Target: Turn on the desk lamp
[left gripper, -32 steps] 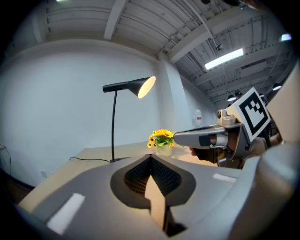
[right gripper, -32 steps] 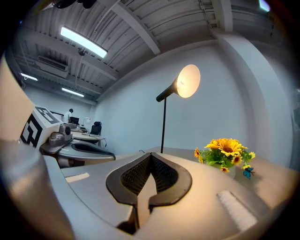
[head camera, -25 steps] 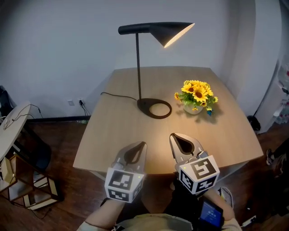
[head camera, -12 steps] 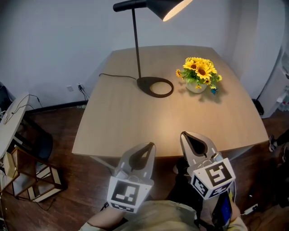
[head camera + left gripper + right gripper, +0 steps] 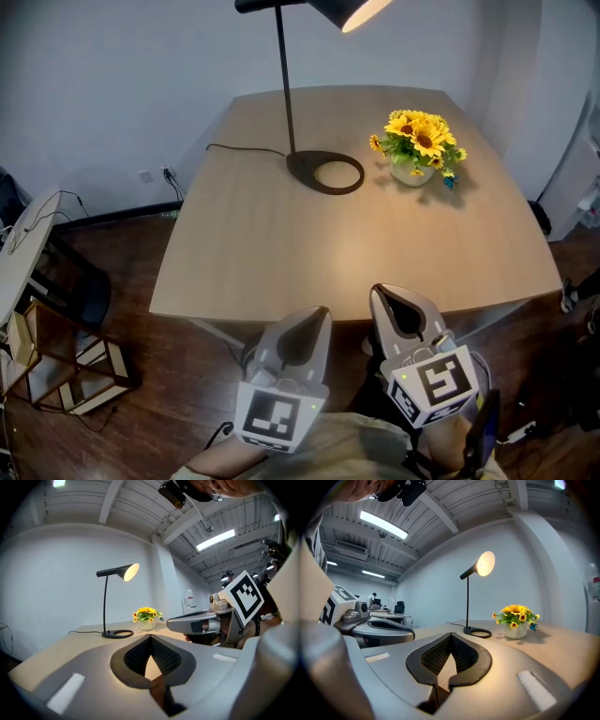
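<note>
The black desk lamp (image 5: 325,173) stands at the far middle of the wooden table (image 5: 272,253), its ring base flat on the top. Its cone shade (image 5: 349,9) glows and casts warm light on the table. The lit shade (image 5: 129,571) also shows in the left gripper view, and the lit lamp (image 5: 477,597) in the right gripper view. My left gripper (image 5: 300,328) and right gripper (image 5: 398,302) hang side by side in front of the table's near edge, far from the lamp. Both are shut with nothing between their jaws.
A white pot of sunflowers (image 5: 417,145) stands right of the lamp base. The lamp's cord (image 5: 239,148) runs off the table's left edge. A pale round tabletop (image 5: 23,248) and a wooden frame (image 5: 70,375) stand on the dark floor at the left.
Both grippers have drawn back from over the table's front edge to in front of it. The lamp is lit in all frames.
</note>
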`<state>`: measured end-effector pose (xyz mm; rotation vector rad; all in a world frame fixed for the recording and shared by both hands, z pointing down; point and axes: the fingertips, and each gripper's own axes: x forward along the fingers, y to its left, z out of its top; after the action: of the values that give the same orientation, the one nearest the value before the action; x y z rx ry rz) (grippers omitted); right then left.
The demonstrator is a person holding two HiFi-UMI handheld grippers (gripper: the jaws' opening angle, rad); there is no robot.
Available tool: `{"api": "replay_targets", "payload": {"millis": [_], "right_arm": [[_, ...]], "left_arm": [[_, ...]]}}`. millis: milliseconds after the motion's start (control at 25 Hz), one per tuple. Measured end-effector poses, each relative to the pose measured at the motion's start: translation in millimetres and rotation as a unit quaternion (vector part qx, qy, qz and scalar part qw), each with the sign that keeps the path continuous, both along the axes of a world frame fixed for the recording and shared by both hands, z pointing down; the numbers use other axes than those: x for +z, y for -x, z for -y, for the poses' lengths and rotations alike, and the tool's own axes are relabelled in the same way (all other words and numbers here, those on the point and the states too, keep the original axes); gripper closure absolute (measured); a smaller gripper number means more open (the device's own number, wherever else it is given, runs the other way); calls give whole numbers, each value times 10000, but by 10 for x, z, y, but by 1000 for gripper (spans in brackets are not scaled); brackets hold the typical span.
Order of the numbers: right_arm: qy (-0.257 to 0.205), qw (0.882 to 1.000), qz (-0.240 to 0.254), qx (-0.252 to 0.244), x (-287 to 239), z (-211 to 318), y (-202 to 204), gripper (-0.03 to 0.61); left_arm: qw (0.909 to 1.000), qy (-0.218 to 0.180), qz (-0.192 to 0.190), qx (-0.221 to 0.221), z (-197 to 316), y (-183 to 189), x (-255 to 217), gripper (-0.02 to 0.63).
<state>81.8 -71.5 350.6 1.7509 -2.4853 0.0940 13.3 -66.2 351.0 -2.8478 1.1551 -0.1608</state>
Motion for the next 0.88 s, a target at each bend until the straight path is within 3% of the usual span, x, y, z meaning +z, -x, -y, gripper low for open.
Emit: {"api": "replay_targets", "payload": {"millis": [880], "right_arm": [[132, 9998, -10, 164, 325, 20, 84, 581]], "left_arm": [[9990, 182, 47, -397, 151, 83, 279, 618]]}}
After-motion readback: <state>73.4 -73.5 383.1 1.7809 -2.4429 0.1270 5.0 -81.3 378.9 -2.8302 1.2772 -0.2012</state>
